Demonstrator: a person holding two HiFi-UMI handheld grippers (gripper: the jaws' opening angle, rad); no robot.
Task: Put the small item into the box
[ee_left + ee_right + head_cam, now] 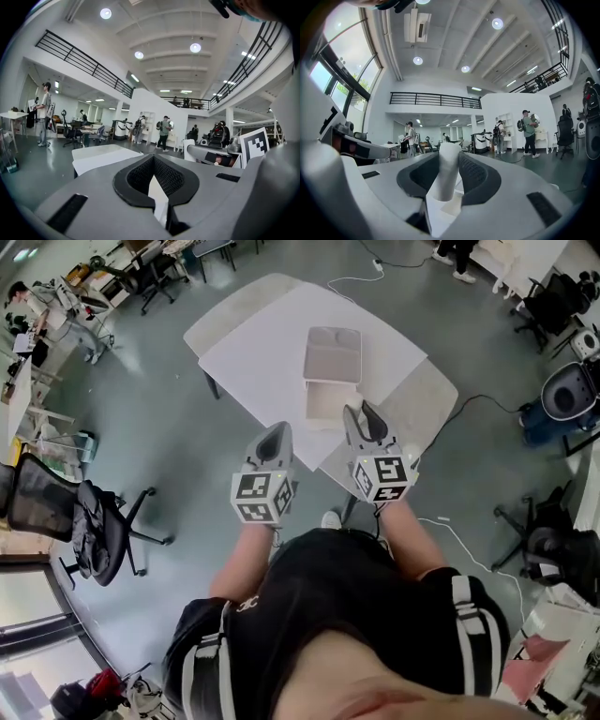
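small item (444,174) – white tube, clamped between right gripper (364,425) fingers | left gripper (275,444) fingers closed together, empty | both just beside open box (333,354) on surface (258,362)

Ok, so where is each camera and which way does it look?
Head view: on the person's head, looking steeply down at the table and open box; forearms, left gripper and right gripper show.
Left gripper view: on the left gripper, facing across the hall; its shut jaws show.
Right gripper view: on the right gripper, facing across the hall; its jaws hold the small white item.
Shared: both gripper views catch the person with a backpack.
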